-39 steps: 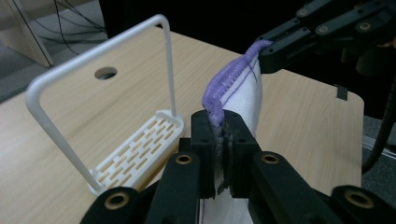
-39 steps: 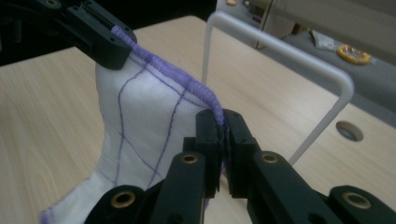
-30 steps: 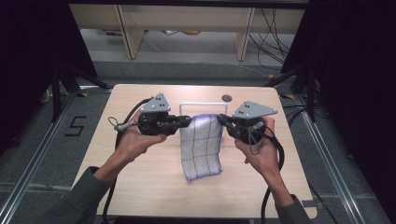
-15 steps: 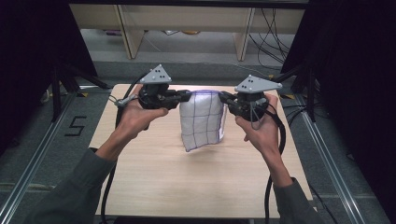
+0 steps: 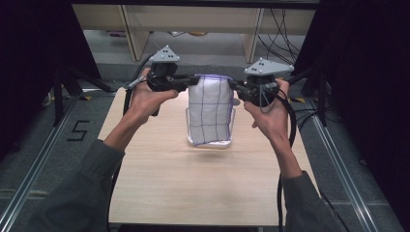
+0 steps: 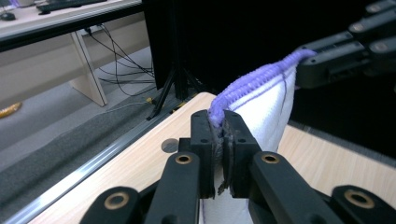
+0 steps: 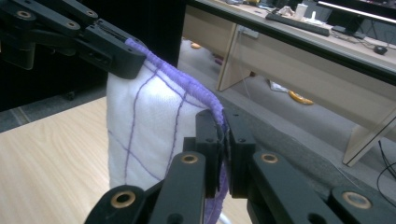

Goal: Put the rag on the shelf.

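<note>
A white cloth (image 5: 210, 111) with a purple grid and a purple hem hangs upright over the wooden table (image 5: 159, 183). My left gripper (image 5: 193, 81) is shut on its top left corner and my right gripper (image 5: 232, 84) is shut on its top right corner, so the hem stretches between them. In the left gripper view the jaws (image 6: 219, 123) pinch the purple hem of the cloth (image 6: 266, 107), and the right gripper (image 6: 306, 60) holds the far end. In the right gripper view the jaws (image 7: 223, 126) clamp the cloth (image 7: 140, 126), with the left gripper (image 7: 126, 58) at the other corner.
A pale rectangular outline (image 5: 231, 126) marks the table behind the cloth's lower edge. A round hole (image 6: 169, 145) sits in the tabletop near the far edge. Desk legs (image 5: 130, 29) and cables (image 5: 285, 29) stand on the floor beyond. Dark stands flank both sides.
Both hands have risen and moved toward the far side of the table, still holding the corners. The cloth has lifted off the tabletop and now hangs straight down.
</note>
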Demonstrator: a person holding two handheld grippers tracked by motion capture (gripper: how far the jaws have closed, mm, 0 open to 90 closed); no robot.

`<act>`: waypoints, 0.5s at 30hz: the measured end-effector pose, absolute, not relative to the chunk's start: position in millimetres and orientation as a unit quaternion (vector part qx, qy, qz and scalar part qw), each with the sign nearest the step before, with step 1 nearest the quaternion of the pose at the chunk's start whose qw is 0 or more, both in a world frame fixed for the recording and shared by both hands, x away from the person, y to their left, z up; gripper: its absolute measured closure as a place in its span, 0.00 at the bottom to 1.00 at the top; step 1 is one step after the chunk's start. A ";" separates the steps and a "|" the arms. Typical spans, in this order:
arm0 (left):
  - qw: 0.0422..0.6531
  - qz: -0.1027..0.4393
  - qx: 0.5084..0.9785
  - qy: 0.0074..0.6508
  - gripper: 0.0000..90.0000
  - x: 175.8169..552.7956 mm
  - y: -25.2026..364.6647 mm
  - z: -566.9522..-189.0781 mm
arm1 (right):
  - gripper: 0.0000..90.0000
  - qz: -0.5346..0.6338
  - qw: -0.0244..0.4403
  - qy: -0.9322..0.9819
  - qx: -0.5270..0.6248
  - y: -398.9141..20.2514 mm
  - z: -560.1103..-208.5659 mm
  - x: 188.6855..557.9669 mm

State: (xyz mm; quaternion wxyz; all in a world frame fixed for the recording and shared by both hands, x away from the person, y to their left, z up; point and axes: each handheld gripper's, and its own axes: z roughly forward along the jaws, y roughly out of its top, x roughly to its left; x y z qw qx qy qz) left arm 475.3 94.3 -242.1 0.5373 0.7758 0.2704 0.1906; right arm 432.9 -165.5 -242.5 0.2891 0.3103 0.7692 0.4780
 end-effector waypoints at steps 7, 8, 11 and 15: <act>0.542 0.195 0.764 0.293 0.93 494.4 92.7 -235.2 | 0.96 0.482 0.291 0.762 0.319 -163.7 -233.5 451.6; 0.541 0.195 0.762 0.297 0.93 497.9 92.3 -235.3 | 0.96 0.482 0.291 0.761 0.322 -163.3 -233.3 455.1; 0.538 0.196 0.757 0.316 0.93 510.6 90.8 -236.7 | 0.96 0.481 0.294 0.757 0.331 -161.5 -235.8 471.7; 0.543 0.195 0.747 0.330 0.93 526.5 87.3 -240.6 | 0.96 0.477 0.296 0.754 0.342 -158.2 -239.0 487.8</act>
